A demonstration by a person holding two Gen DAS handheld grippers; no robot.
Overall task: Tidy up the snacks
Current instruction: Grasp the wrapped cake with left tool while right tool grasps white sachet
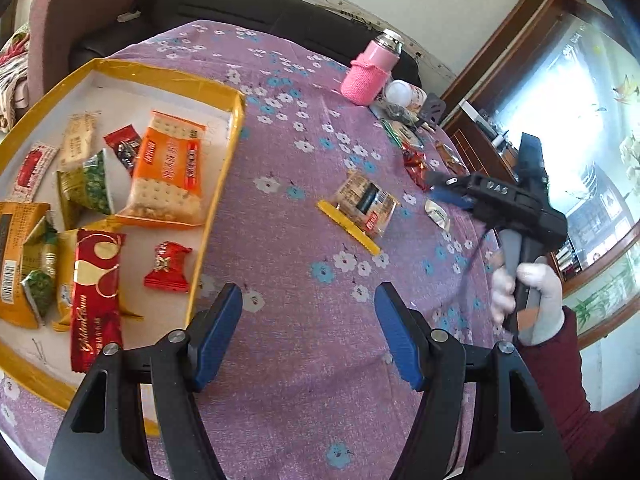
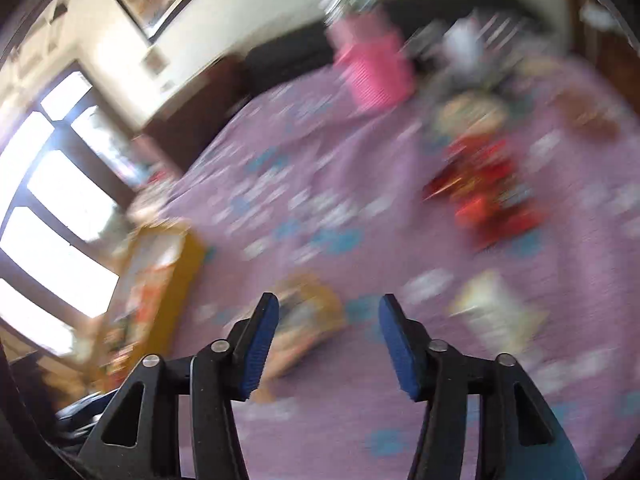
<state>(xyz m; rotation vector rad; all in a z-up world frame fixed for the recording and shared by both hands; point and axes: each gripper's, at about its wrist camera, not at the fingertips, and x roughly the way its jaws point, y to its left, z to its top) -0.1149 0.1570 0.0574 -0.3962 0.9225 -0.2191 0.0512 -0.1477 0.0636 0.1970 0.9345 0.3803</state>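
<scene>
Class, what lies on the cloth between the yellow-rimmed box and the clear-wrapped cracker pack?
Left wrist view: between yellow-rimmed box and clear-wrapped cracker pack, only bare flowered purple cloth.

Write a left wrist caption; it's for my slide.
Open left claw hovers beside the snack-filled yellow tray; clear-wrapped snack waits on the tablecloth.

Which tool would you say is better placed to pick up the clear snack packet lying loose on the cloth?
Probably the right tool: open, it points at the clear snack packet just ahead. The left tool, also open, hangs farther back beside the yellow box.
</scene>
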